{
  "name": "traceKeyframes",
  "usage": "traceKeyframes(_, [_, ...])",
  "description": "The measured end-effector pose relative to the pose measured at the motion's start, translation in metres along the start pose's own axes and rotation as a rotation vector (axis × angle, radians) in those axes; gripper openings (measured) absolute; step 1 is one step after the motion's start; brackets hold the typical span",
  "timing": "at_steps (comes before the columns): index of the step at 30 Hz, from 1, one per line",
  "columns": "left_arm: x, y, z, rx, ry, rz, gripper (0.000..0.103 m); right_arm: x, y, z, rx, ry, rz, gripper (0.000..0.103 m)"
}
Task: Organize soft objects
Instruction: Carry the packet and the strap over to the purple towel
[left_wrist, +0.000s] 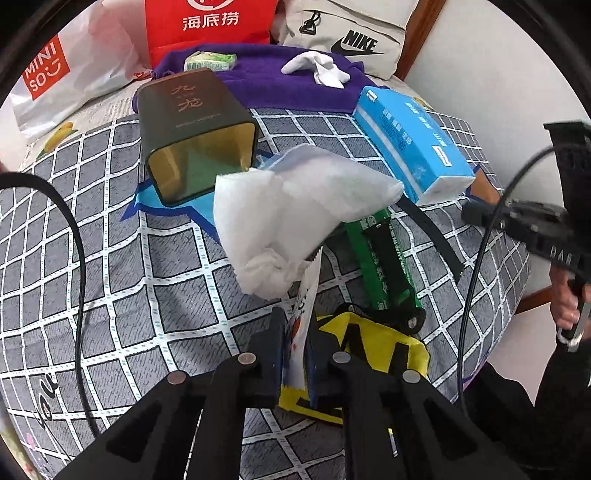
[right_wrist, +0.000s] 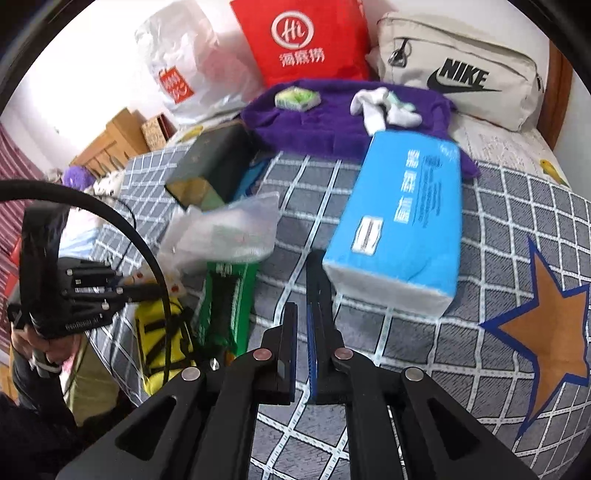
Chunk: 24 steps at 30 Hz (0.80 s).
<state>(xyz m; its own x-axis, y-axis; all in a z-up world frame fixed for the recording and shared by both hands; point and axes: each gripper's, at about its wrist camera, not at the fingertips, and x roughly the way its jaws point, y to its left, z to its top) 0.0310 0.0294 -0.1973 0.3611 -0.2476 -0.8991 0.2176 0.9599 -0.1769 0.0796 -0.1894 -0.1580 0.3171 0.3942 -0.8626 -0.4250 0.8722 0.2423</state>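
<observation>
left wrist view: our left gripper pinches the wipes pack by its edge, above the bedspread; light, floppy, prob slippery. right gripper pressed together, empty.

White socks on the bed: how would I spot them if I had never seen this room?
Start at the purple towel spread at the far end of the checked bedspread, in front of the beige Nike bag. The white socks lie crumpled on its right part. The green-and-white packet on its left is flat and squarish; the socks are limp, plain white cloth.
</observation>
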Motion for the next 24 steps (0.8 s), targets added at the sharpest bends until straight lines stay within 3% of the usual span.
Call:
traceKeyframes(4, [0.001, -0.001, 0.0, -0.005, -0.011, 0.001, 0.01, 0.019, 0.002, -0.01, -0.015, 0.058, -0.025, 0.01])
traceKeyframes(9, [-0.002, 0.001, 0.002, -0.013, -0.021, -0.013, 0.01, 0.038, 0.0, -0.011, -0.024, 0.093, -0.105, 0.036])
traceKeyframes(12, [-0.002, 0.004, 0.0, -0.014, -0.02, -0.021, 0.01, 0.045, 0.0, -0.01, -0.02, 0.096, -0.105, 0.042])
traceKeyframes(15, [-0.001, 0.003, 0.001, -0.006, -0.022, -0.03, 0.01, 0.049, 0.004, -0.009, -0.054, 0.062, -0.138, 0.041])
traceKeyframes(18, [0.002, 0.003, 0.002, -0.003, -0.024, -0.032, 0.01, 0.053, 0.004, -0.008, -0.081, 0.03, -0.164, 0.021])
traceKeyframes(24, [-0.011, 0.009, 0.004, -0.023, -0.067, -0.063, 0.009, 0.042, -0.001, -0.005, -0.038, 0.039, -0.086, 0.02])
